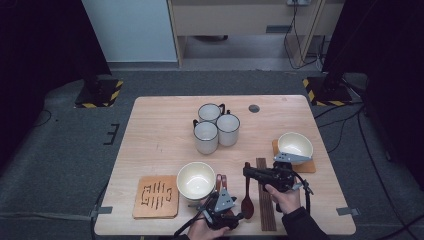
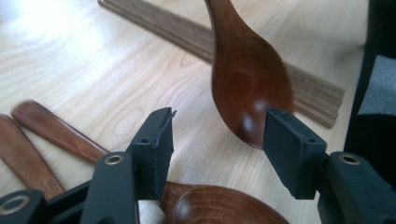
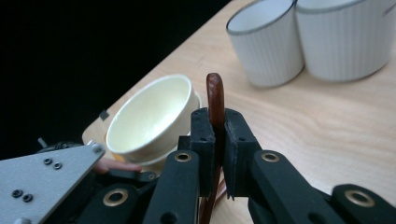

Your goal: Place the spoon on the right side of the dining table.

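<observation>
A dark wooden spoon [image 1: 247,202] lies near the table's front edge, its bowl towards me. My right gripper [image 1: 248,171] is shut on the far end of its handle [image 3: 215,91], whose tip sticks out above the jaws. My left gripper [image 2: 219,121] stands open at the spoon's bowl [image 2: 247,79]: the right pad [image 2: 289,149] is at the bowl's tip and the left pad [image 2: 156,144] is apart from it. In the high view the left gripper [image 1: 234,209] sits just left of the spoon's bowl.
More wooden spoons [image 2: 51,130] lie under and left of the left gripper. A slatted wooden strip [image 1: 265,205] runs beside the spoon. A cream bowl [image 1: 196,180] stands nearby, another bowl [image 1: 295,146] rests on a coaster at the right. An empty coaster [image 1: 156,196] and three mugs [image 1: 217,127] are also on the table.
</observation>
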### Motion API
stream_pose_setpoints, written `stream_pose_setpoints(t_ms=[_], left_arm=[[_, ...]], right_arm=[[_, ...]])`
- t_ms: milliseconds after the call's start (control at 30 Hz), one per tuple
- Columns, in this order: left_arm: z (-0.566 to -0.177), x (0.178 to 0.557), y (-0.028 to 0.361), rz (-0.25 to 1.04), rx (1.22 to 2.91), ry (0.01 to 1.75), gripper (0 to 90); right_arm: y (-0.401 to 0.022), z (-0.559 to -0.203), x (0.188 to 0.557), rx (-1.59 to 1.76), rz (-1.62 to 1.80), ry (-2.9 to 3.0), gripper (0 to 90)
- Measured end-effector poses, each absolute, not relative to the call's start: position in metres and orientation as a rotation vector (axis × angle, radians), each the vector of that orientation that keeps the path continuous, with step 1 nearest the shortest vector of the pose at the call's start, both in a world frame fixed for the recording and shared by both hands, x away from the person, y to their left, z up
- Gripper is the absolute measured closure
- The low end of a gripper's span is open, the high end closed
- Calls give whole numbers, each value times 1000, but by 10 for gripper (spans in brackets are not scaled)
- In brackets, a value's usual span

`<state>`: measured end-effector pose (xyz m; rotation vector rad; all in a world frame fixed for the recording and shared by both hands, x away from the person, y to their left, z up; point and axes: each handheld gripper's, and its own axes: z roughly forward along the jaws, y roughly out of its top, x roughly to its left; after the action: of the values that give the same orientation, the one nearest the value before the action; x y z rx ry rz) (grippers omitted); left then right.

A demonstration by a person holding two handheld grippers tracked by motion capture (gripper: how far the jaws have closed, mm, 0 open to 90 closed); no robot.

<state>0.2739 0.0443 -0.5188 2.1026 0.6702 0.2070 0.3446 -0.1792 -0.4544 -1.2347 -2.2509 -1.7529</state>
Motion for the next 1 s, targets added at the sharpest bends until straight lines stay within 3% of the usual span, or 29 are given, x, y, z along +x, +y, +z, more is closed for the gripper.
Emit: stream_pose_setpoints(t_ms=[433, 1000], left_arm=[[-493, 269, 52, 218, 2019, 642, 483], [-451, 276, 82, 272, 1861, 676, 436]], right_arm=[[-197, -432, 348, -1298, -1926, -2246, 842], [-203, -417, 356, -1338, -2039, -2242, 842]])
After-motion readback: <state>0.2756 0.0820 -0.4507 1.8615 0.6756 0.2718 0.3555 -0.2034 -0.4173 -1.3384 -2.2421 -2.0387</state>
